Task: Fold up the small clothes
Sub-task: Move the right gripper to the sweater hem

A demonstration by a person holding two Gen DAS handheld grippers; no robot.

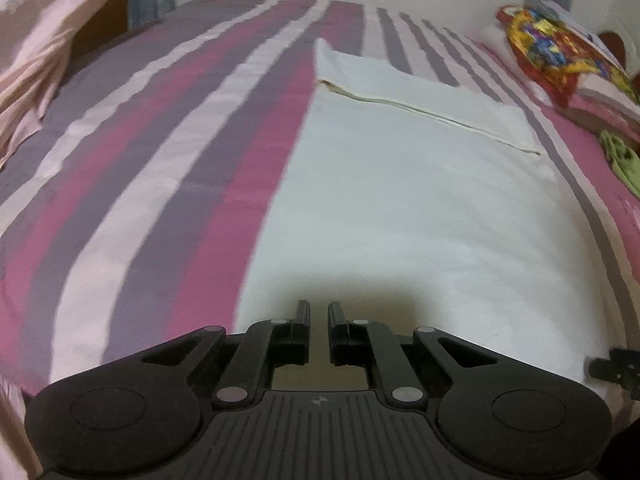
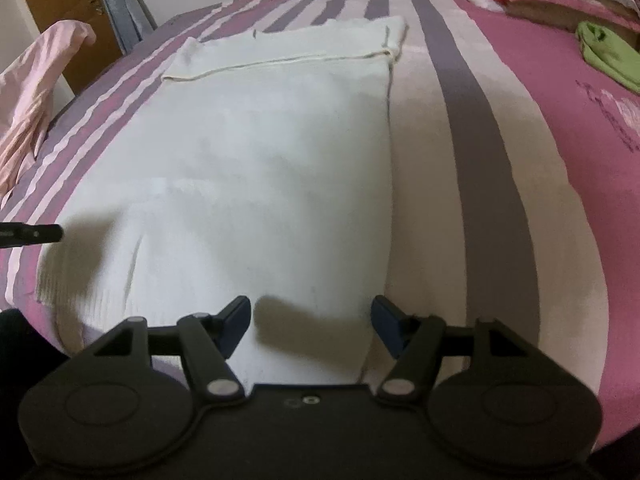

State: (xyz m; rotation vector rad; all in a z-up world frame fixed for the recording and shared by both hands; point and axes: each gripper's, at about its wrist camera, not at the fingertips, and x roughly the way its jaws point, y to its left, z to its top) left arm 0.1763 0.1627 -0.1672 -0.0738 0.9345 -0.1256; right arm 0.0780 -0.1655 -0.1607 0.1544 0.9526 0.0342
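- Bedspread (image 1: 168, 168) first, striped in pink, purple and pale bands, filling both views and carrying everything else.
- White garment (image 2: 260, 152) next, spread flat on it, long axis running straight away from both grippers toward the far seamed hem (image 1: 432, 116); near end sits right under the fingers.
- Right gripper (image 2: 311, 320) hangs over the garment's near right edge, jaws standing well apart, nothing between them, cloth just below.
- Left gripper (image 1: 319, 320) hangs over the near left part, fingers drawn almost together, and no cloth shows pinched in the slit between them.
- Both look about equally near the close edge; my read is the right, already spread, is readier to take a corner.
- Green cloth (image 2: 608, 56) and colourful pile (image 1: 560, 56) lie well apart, far right.
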